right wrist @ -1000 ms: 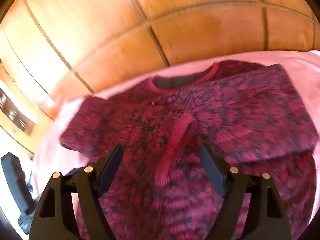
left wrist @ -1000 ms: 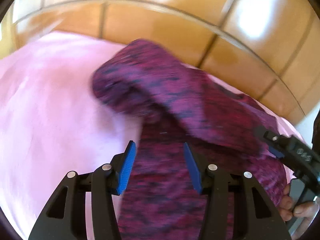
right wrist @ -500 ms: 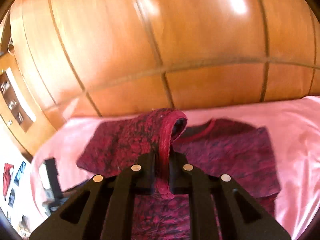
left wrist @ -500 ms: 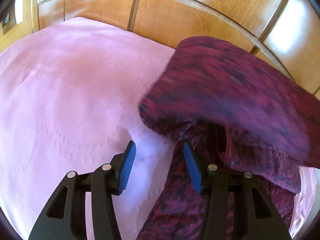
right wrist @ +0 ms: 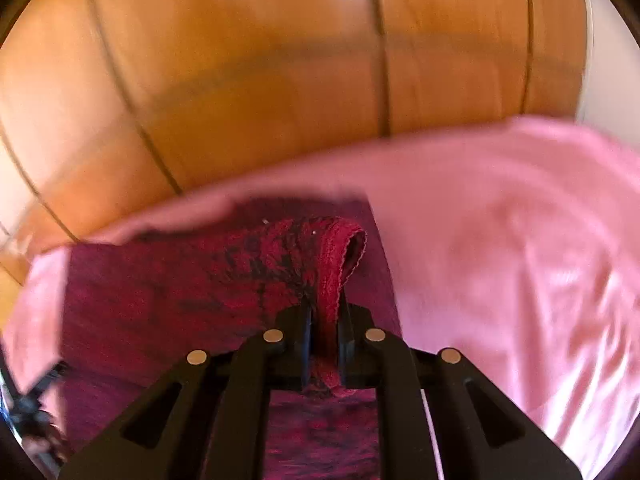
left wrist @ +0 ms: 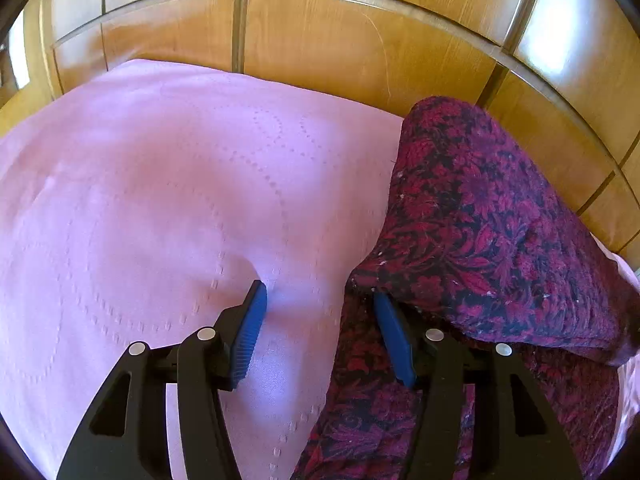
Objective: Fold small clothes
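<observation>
Since earlier frame: right gripper (right wrist: pixel 324 344) closed on red hem, carried it across dark red patterned top (left wrist: pixel 480 240). Left gripper (left wrist: pixel 320 320) fingers just widened, apart, nothing pinched; right pad under garment fold. Top lies on pink bedspread (left wrist: pixel 160 200). Only right view shows clamped hem; only left shows floral weave, wooden panels (left wrist: pixel 320 40) beyond top.

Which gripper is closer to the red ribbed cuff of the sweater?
Right. The right gripper is shut on the ribbed cuff. The left gripper, jaws open, straddles the sweater body's edge, holding nothing.
</observation>
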Action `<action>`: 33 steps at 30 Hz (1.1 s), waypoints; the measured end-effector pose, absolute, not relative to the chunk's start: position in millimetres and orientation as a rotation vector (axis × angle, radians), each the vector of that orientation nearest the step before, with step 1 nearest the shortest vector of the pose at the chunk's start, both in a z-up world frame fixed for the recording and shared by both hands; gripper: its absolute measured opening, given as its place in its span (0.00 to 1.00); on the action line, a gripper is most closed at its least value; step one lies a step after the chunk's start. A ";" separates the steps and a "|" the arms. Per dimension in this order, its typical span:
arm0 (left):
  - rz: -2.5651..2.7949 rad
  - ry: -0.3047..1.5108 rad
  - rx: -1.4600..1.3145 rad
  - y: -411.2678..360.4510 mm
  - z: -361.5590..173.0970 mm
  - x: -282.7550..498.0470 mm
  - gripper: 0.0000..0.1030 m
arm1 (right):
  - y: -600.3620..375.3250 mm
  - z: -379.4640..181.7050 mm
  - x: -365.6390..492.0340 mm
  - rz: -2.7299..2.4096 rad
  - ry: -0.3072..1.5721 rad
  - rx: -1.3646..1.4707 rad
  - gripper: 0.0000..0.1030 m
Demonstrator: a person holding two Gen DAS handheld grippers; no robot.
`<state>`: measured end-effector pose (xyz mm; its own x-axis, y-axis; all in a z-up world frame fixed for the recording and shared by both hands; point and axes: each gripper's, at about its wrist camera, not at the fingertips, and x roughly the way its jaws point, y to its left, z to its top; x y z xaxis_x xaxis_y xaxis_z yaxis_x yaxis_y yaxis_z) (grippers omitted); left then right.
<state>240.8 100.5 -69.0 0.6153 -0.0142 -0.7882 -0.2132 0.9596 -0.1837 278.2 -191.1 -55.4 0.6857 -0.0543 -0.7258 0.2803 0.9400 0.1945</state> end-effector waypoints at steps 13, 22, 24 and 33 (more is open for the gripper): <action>-0.064 0.871 -0.510 142.5 -38.0 214.8 0.54 | -231.6 -39.0 249.1 -0.093 0.736 0.448 0.39; -0.155 0.905 -0.716 170.8 -36.3 276.6 0.54 | -177.4 -7.3 234.2 0.000 0.667 0.300 0.40; -0.184 0.930 -0.734 166.9 -39.9 292.6 0.54 | -163.6 -14.9 241.9 0.009 0.691 0.250 0.42; -0.352 1.016 -0.833 141.1 -61.4 357.5 0.59 | -160.8 -46.1 260.2 -0.005 0.728 0.247 0.48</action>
<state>357.5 141.1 -61.4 0.5062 -0.6145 -0.6051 -0.1087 0.6506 -0.7516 260.2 -160.8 -46.1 0.7475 0.0812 -0.6592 0.0897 0.9711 0.2213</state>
